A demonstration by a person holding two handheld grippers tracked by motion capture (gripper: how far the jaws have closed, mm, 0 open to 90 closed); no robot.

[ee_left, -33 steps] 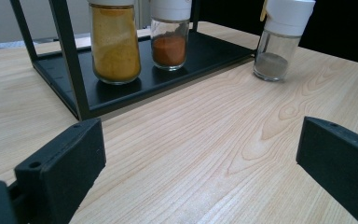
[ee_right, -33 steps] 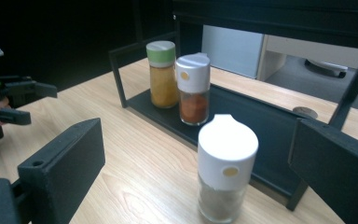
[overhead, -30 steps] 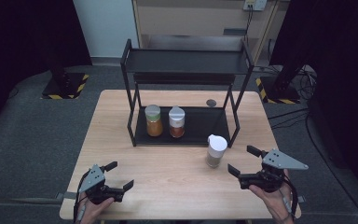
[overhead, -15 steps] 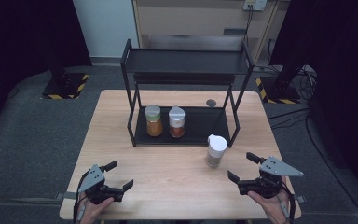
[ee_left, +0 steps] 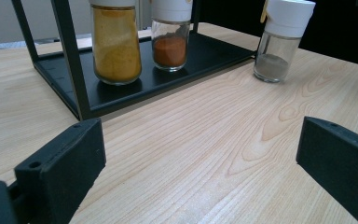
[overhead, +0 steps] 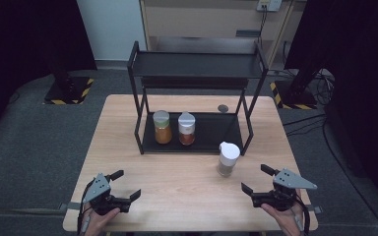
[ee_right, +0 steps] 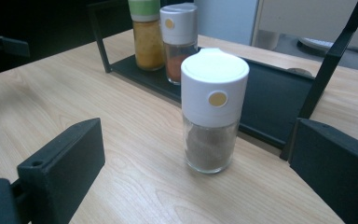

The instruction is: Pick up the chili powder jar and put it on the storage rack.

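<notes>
Wood-grain table [overhead: 187,182], dark floor around; spice jar [overhead: 228,159] near right tool [overhead: 259,180]; both tools wide.

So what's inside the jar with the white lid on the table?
The jar holds greyish-brown powder, filling under half the glass. The white lid hides whatever is higher.

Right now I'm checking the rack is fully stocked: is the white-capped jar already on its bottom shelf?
No, the white-capped jar stands on the table just outside the rack.
</notes>
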